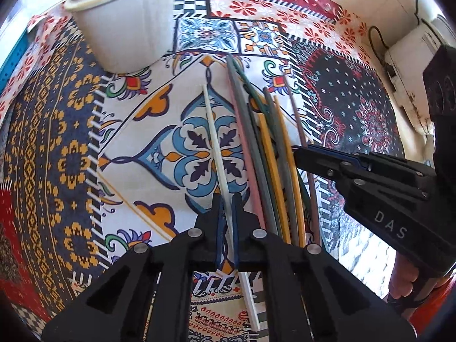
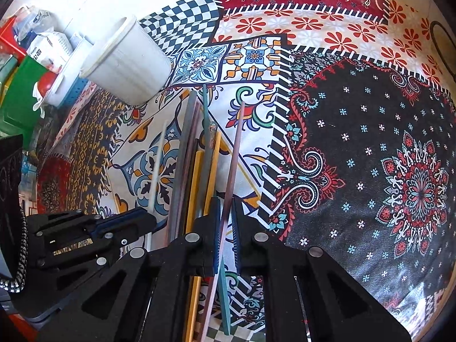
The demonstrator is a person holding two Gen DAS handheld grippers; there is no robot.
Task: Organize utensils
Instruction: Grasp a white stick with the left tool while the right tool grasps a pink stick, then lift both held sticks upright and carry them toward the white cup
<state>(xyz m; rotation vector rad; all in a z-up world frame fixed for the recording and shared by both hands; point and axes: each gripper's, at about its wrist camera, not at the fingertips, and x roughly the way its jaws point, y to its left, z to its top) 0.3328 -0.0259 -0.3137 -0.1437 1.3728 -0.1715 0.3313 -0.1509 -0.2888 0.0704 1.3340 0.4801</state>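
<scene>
Several coloured chopsticks [image 1: 268,148] lie bunched on the patterned tablecloth [image 1: 57,142], also seen in the right wrist view [image 2: 196,154]. My left gripper [image 1: 227,199] is shut on a white chopstick [image 1: 215,139], which points away toward a white cup [image 1: 119,28]. My right gripper [image 2: 227,205] is shut on a mauve chopstick [image 2: 235,148] at the right side of the bunch. The right gripper also shows in the left wrist view [image 1: 302,156], and the left gripper in the right wrist view [image 2: 148,222]. The white cup [image 2: 128,59] stands at the far left.
Boxes, a bag and a white basin [image 2: 42,57] crowd the left edge beyond the cup. A white appliance with cables [image 1: 413,57] sits off the table's right side. A dark floral patch of cloth [image 2: 370,156] spreads to the right.
</scene>
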